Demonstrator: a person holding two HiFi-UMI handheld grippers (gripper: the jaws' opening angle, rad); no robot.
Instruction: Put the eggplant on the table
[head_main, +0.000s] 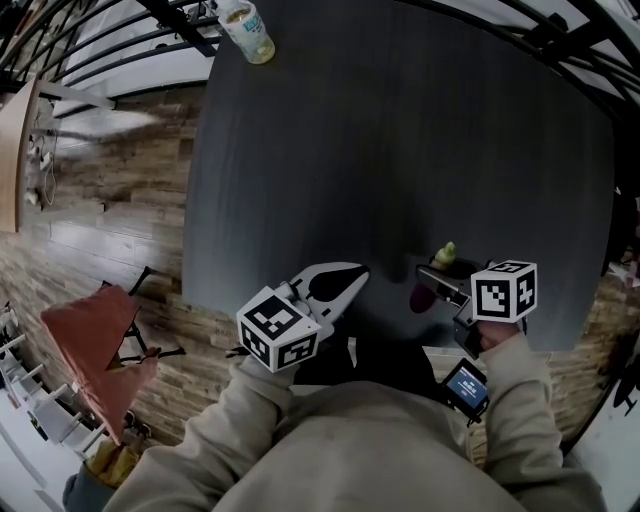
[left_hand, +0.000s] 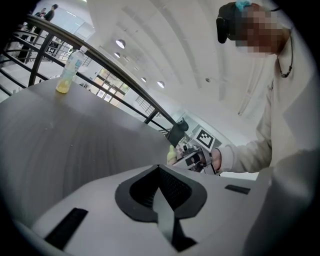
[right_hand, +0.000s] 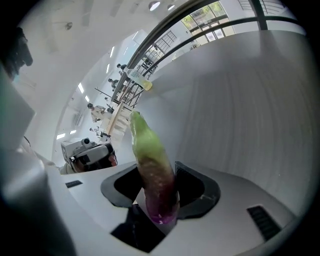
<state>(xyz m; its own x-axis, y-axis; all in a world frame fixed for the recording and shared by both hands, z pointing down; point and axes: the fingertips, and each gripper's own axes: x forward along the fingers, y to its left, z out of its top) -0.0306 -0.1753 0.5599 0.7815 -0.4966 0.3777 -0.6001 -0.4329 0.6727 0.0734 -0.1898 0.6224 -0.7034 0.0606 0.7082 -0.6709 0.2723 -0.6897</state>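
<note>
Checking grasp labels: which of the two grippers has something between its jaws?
The right gripper: its jaws clamp the purple-and-green eggplant. The left gripper has its jaws together with nothing between them.

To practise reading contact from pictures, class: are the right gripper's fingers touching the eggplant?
Touching. The right gripper view shows the eggplant wedged between the right gripper's fingers, both pressing its purple end.

Nothing readable for me: the bottle (head_main: 246, 28) label and the screen (head_main: 467, 385) on my right gripper (head_main: 433, 285) are probably just too blurry.
</note>
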